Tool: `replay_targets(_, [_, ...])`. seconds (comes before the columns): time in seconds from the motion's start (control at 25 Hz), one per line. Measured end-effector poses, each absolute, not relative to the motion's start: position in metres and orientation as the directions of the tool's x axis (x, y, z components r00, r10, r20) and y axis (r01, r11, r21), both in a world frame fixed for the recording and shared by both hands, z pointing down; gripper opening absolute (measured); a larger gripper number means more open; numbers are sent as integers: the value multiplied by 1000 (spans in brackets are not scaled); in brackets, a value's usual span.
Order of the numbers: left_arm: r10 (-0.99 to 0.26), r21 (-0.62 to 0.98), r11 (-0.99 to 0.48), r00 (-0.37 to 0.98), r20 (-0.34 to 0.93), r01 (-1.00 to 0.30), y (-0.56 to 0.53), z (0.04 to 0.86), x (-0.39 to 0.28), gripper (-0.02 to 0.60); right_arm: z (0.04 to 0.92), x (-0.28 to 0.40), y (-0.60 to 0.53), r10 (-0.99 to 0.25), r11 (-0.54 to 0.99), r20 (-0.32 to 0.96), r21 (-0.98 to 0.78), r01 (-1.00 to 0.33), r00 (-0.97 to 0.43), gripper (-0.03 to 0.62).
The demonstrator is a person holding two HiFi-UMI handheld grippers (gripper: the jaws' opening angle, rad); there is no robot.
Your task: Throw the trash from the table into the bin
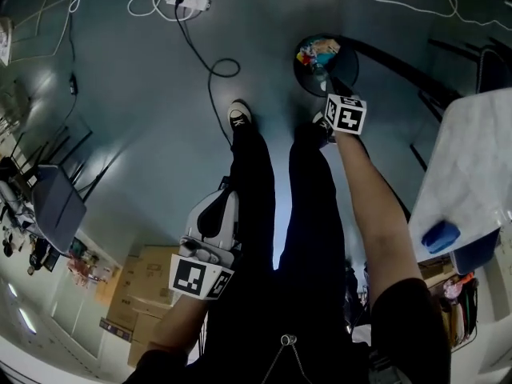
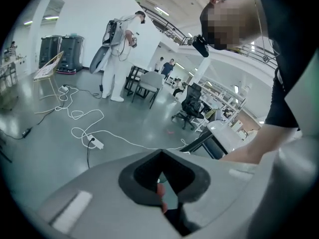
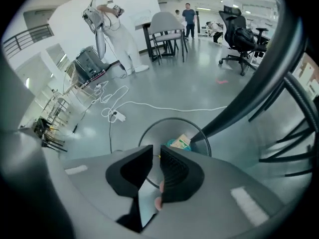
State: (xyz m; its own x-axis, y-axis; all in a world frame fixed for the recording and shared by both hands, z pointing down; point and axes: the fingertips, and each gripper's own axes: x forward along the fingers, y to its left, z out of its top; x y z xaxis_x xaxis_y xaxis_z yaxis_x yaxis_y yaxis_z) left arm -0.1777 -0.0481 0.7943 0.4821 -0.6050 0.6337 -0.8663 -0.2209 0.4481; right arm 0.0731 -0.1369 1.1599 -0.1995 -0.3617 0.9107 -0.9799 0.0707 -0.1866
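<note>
The round black bin (image 1: 301,77) stands on the grey floor just past my feet, with colourful trash (image 1: 318,52) inside. My right gripper (image 1: 322,82) hangs over its near rim, pointing steeply down. In the right gripper view its jaws (image 3: 156,147) stand a little apart with nothing between them, directly above the bin (image 3: 149,129), where a printed packet (image 3: 181,143) lies. My left gripper (image 1: 224,190) is held low beside my left leg. In the left gripper view its tips (image 2: 161,152) meet and hold nothing.
A white table (image 1: 480,158) with a blue object (image 1: 440,236) is at the right. A power strip (image 1: 188,2) and black cable (image 1: 216,66) lie on the floor. Black table legs (image 3: 259,83) slant beside the bin. Cardboard boxes (image 1: 140,282) sit behind me.
</note>
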Motion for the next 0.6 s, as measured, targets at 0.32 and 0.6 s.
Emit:
replay_targets(0.32, [-637,437,-385,577,511,-813,-90,662,-143,0,928,32,-113,-441,96,806,-396,-913,-395,31])
replay_targets(0.6, [-618,360,-524,636,462,-772,-99,568,-126,0,728,11,-110,-515,187,696,-478,-858,-500,31])
